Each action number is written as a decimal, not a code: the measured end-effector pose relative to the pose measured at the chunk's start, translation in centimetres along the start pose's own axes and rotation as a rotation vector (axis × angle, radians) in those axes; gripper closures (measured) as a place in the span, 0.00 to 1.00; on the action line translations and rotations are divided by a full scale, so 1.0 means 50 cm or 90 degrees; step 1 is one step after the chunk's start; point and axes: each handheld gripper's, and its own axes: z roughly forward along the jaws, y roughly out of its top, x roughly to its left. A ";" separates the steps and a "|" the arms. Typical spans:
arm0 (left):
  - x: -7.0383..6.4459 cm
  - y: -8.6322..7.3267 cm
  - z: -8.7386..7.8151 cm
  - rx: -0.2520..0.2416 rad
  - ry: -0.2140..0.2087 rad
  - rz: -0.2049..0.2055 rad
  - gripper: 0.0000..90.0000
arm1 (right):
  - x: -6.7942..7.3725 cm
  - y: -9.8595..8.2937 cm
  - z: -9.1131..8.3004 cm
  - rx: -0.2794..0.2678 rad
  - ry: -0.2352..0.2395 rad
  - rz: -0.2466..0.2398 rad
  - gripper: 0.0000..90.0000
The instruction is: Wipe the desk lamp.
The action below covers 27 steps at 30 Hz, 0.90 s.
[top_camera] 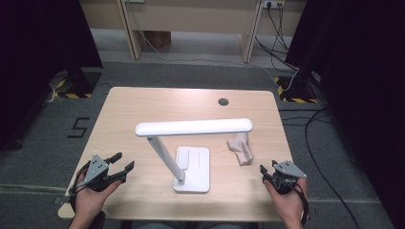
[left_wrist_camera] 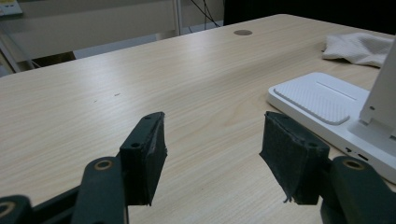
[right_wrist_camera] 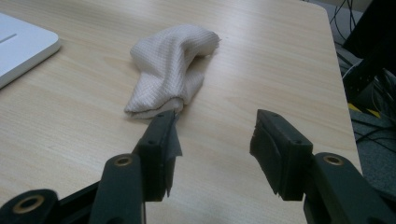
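Broad pale wood-grain rectangular counter (top_camera: 143, 109), with a small round dark grommet (top_camera: 223, 101) near its far edge. At centre, a white plastic desk lamp (top_camera: 193, 127): long flat bar head lying crosswise above the wood, slanted white stem, flat square base (top_camera: 197, 164) resting toward the near edge. Seen from the left gripper view, the same base (left_wrist_camera: 322, 100) at the right, with a ribbed pad on top.

Right of the lamp base, lying flat on the counter and apart from it: a crumpled cream-white waffle-weave cloth (top_camera: 240, 148), folded into a loose roll. In the right gripper view, the cloth (right_wrist_camera: 170, 70) just ahead of the jaws, its near end close to the left-hand jaw tip; touching or not, cannot tell.

At the near left corner, the black two-jaw left gripper (top_camera: 123, 162) held in a hand, angled toward the lamp base, jaws spread wide with nothing between them but bare wood; same wide gap in its own view (left_wrist_camera: 212, 154).

At the near right corner, the black two-jaw right gripper (top_camera: 267, 168) in the other hand, aimed at the cloth, jaws parted wide (right_wrist_camera: 212, 144) and holding nothing.
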 end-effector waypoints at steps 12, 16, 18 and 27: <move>0.000 -0.024 0.012 0.011 0.007 -0.021 0.45 | 0.001 -0.015 0.003 -0.024 0.008 0.003 0.55; 0.001 -0.027 0.013 0.012 0.005 -0.029 0.45 | 0.000 -0.022 0.008 -0.025 0.009 0.004 0.55; 0.001 -0.028 0.013 0.013 0.003 -0.028 0.45 | 0.002 -0.023 0.010 -0.025 0.010 0.012 0.55; 0.001 -0.033 0.016 0.023 -0.001 -0.024 0.45 | 0.008 -0.027 0.017 -0.027 0.016 0.009 0.55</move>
